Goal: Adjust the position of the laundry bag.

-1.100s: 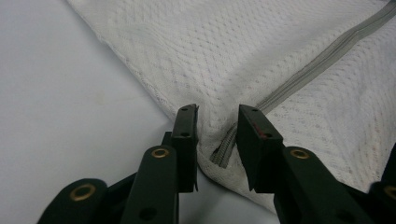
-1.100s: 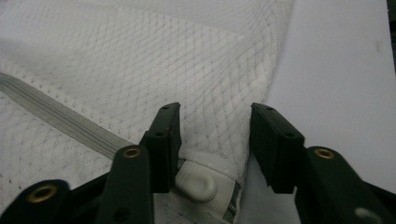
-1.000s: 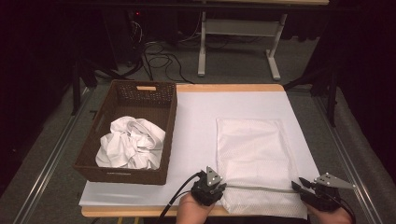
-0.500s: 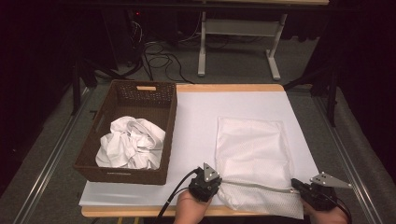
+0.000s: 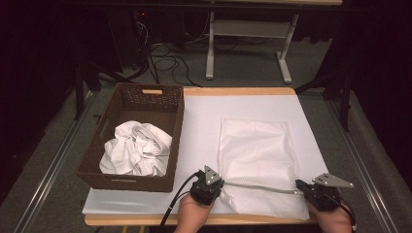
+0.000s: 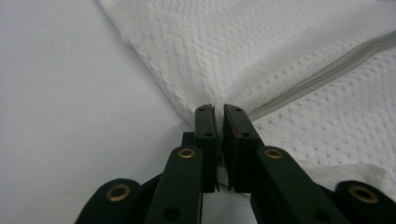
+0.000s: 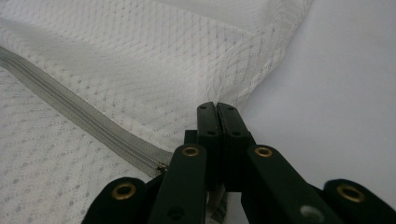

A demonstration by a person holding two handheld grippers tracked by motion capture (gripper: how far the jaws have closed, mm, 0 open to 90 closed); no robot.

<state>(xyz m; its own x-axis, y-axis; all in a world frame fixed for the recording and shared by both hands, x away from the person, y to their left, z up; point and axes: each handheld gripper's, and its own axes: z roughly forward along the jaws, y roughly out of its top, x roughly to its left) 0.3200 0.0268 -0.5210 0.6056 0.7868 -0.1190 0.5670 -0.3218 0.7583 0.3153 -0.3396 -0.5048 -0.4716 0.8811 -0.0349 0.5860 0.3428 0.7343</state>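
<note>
A white mesh bag (image 5: 255, 145) lies flat on the white table cover (image 5: 201, 121), right of the middle. Its grey zipper (image 5: 260, 188) runs across the bag near the table's front edge. My left gripper (image 5: 219, 184) is shut on the bag at the zipper's left end, and in the left gripper view mesh is pinched between the jaws of the gripper (image 6: 219, 112). My right gripper (image 5: 300, 187) is shut on the zipper's right end. In the right gripper view the zipper (image 7: 79, 116) runs under the closed jaws of the gripper (image 7: 216, 108). The zipper is stretched straight between the two.
A dark brown wicker basket (image 5: 177, 121) stands at the left of the table with a crumpled white cloth (image 5: 136, 148) inside. The table's wooden front edge (image 5: 145, 220) is just below my hands. Cables and a white table frame (image 5: 210, 43) are on the floor behind.
Both grippers' jaws have closed onto the ends of the zipper. The right gripper has shifted a little to the left, and the bag's front part now looks drawn taut between them.
</note>
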